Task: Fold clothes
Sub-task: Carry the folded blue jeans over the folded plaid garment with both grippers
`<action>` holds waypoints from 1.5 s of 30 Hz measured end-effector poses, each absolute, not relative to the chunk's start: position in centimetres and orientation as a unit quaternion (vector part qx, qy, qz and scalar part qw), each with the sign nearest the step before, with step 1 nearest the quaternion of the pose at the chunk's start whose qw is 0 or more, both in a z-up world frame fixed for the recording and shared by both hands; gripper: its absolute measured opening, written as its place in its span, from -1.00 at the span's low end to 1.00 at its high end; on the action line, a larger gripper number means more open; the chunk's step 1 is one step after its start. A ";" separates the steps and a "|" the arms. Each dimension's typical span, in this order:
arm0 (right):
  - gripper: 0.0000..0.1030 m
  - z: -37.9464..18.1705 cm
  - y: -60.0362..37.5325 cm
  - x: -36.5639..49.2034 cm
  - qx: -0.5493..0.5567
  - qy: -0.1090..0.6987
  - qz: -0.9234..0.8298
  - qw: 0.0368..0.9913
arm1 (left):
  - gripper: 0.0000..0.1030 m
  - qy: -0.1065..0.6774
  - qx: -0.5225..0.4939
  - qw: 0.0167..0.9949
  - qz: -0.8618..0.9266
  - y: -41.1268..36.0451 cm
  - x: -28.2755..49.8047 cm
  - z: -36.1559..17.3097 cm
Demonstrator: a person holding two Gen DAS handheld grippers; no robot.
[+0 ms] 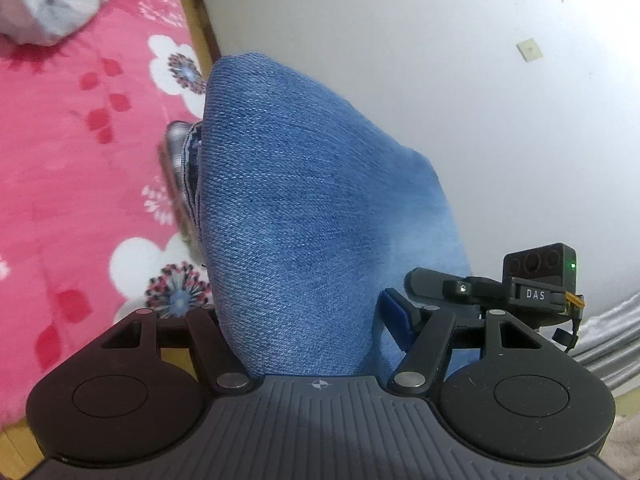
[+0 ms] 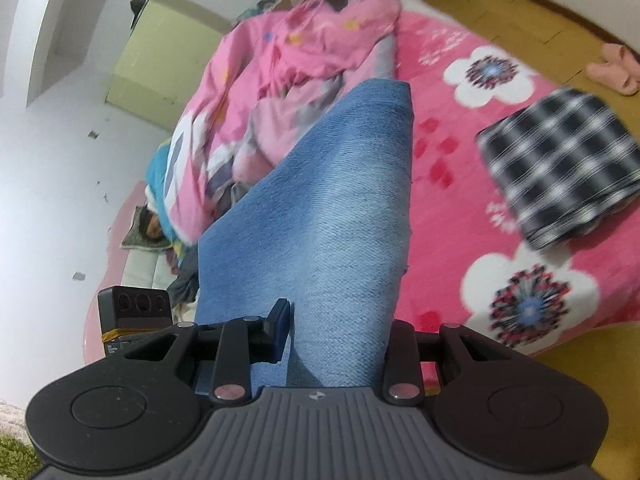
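Note:
Blue denim jeans point(image 1: 296, 200) hang lifted above the bed, filling the middle of the left wrist view. My left gripper point(image 1: 304, 328) is shut on the denim, with its blue pad point(image 1: 396, 320) pressed against the cloth. In the right wrist view the same jeans point(image 2: 340, 208) rise from my right gripper point(image 2: 336, 332), which is shut on the fabric; its left fingertip point(image 2: 278, 324) shows, the other is hidden by cloth. A folded black-and-white plaid garment point(image 2: 560, 168) lies on the pink floral blanket point(image 2: 480, 216) to the right.
A crumpled pink quilt point(image 2: 288, 80) lies heaped at the far side of the bed. A white wall point(image 1: 440, 80) stands beside the bed. A yellow-green cabinet point(image 2: 160, 72) stands by the wall. Pink slippers point(image 2: 616, 72) lie on the wooden floor point(image 2: 500, 4).

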State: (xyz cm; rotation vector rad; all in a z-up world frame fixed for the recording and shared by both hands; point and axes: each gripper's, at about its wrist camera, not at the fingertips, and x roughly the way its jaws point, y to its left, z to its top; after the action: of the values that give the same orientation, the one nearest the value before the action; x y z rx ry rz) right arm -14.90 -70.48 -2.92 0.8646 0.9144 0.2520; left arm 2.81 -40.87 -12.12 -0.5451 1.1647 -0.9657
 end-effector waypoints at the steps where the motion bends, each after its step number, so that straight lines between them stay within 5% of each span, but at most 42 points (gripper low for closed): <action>1: -0.33 -3.2 -71.6 -14.6 0.405 0.426 0.115 0.801 | 0.28 0.523 -0.243 0.694 -0.430 -41.9 3.1 -12.3; 20: -0.33 -18.2 -95.9 3.7 0.400 0.497 0.182 0.749 | 0.28 0.559 -0.280 0.710 -0.325 -60.8 16.1 -24.4; 45: -0.23 -34.6 -99.5 9.9 0.424 0.543 0.211 0.693 | 0.34 0.616 -0.270 0.690 -0.267 -60.1 19.3 -34.0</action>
State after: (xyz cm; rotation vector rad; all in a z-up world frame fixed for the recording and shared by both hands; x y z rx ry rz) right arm 9.93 -99.52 -34.60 0.9463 1.2130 0.4713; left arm 19.29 -60.12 -33.97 -0.6034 1.3785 -0.5960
